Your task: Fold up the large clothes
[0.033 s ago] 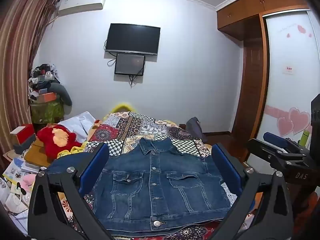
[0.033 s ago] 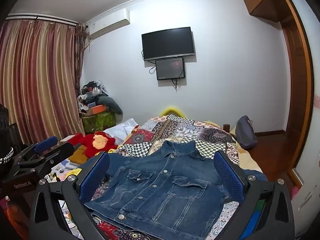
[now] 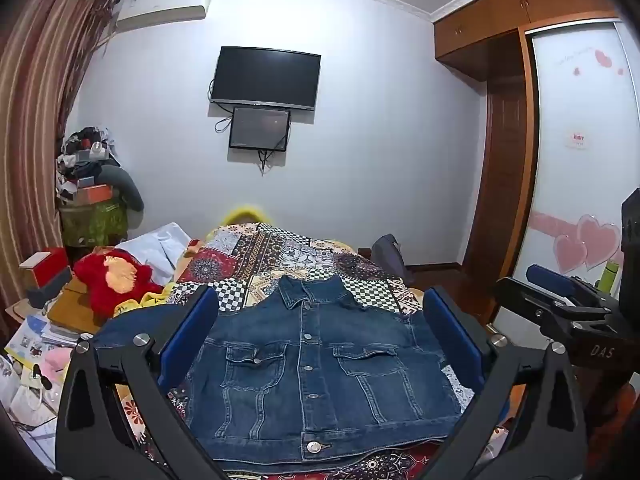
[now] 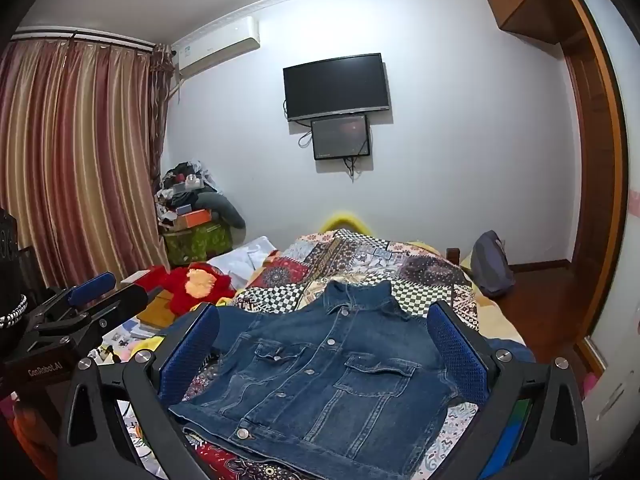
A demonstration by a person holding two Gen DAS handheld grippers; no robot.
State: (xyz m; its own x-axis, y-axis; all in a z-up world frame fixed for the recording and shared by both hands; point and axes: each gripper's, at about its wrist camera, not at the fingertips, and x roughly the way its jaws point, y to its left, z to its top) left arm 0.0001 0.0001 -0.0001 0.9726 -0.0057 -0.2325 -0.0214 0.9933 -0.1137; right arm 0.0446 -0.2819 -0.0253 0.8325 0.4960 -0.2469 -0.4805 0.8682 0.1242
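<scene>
Denim jacket (image 3: 316, 364) — stiff, buttoned, flat-pocketed — on patchwork quilt (image 3: 288, 256).

Denim jacket (image 3: 316, 372) sleeves hidden underneath

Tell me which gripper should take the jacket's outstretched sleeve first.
Probably left. The left gripper is open, and the sleeve lies just behind its left finger; the right gripper is open too but sits farther over.

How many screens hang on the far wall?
2. The large TV is mounted high on the wall, and a smaller screen hangs directly beneath it, cables dangling below. Both are dark. None seems hidden.
</scene>
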